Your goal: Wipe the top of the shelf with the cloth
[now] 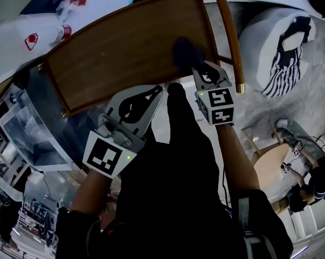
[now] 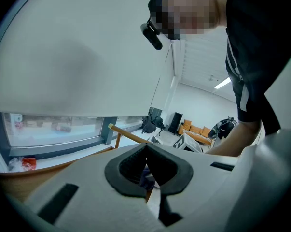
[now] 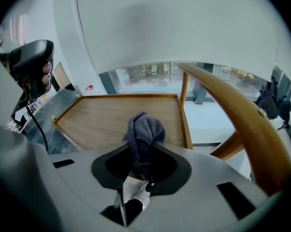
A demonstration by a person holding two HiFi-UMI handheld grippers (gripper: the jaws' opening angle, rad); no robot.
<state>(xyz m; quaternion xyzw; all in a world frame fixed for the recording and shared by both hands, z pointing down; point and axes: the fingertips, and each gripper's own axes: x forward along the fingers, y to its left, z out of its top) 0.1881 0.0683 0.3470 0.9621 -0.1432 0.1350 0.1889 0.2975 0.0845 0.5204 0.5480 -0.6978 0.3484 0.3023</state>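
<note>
At right edge of shelf top: right gripper jaws pinching bunched dark cloth. Left gripper short of shelf, jaws pressed together.

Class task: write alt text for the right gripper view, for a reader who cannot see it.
The right tool has its jaws shut on a bunched dark grey-blue cloth, held over a rimmed brown wooden shelf top. A curved wooden rail sweeps across the right side, with a window behind.
</note>
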